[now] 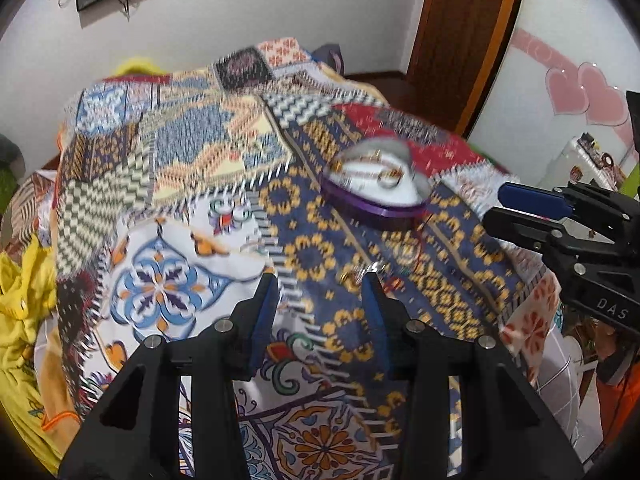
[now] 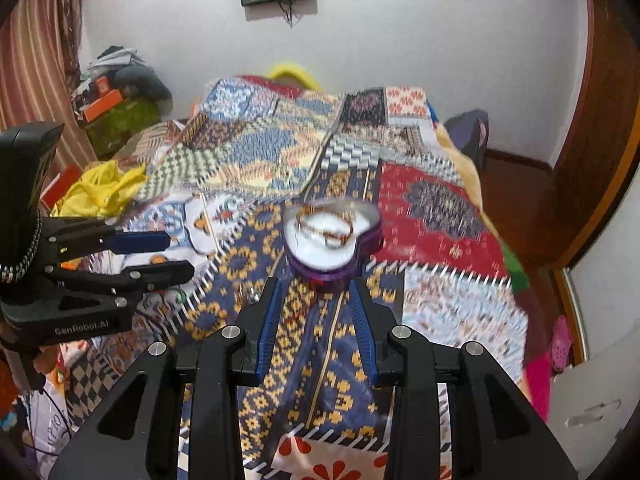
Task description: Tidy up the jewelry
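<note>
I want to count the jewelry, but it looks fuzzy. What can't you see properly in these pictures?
- Pieces in the purple box: both views, blurred; the gold pieces can't be counted or named.
- Loose pieces on the blanket: left view, small, blurred, partly behind the left gripper.
- Same pieces: right view, not discernible.
- Box's near side: right view, partly behind the right gripper.

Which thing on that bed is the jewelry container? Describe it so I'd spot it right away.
Start with the big patchwork-patterned bedspread covering the bed. Where its navy-and-yellow panel meets the red panel sits a purple heart-shaped box, open, with a white lining and gold-coloured jewelry inside. It is the only solid, raised object on the flat printed fabric.
</note>
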Motion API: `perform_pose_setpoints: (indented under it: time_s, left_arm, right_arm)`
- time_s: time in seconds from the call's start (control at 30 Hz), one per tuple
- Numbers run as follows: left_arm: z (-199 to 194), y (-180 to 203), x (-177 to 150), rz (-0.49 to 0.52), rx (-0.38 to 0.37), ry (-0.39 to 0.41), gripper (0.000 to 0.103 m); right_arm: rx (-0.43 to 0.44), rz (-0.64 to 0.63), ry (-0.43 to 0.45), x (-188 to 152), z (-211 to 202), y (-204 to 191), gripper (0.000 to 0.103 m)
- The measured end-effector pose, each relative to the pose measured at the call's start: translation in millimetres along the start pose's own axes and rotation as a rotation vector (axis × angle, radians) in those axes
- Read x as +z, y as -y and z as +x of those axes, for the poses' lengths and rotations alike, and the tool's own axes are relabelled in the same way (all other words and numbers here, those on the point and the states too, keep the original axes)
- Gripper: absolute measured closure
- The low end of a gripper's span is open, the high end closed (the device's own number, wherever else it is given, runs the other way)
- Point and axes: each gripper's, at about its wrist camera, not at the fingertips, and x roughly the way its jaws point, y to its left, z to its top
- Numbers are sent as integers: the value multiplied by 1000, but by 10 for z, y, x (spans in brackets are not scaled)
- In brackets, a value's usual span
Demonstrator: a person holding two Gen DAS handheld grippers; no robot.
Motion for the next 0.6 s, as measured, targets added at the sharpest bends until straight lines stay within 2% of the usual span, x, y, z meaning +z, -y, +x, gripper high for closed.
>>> perform_pose_setpoints:
  time_s: [0.17,0.3,0.6]
  left_arm:
    - [203,5,-74,25,4,-55,61]
    - [327,23,-78,43,-22,-83,61]
    - [536,77,-21,62,-55,-111,61]
  right_arm:
    - [15,19,-57,-160,145,35,72]
    - [22,25,-88,-234,242,57,72]
    - [44,46,-110,-271,322,117,72]
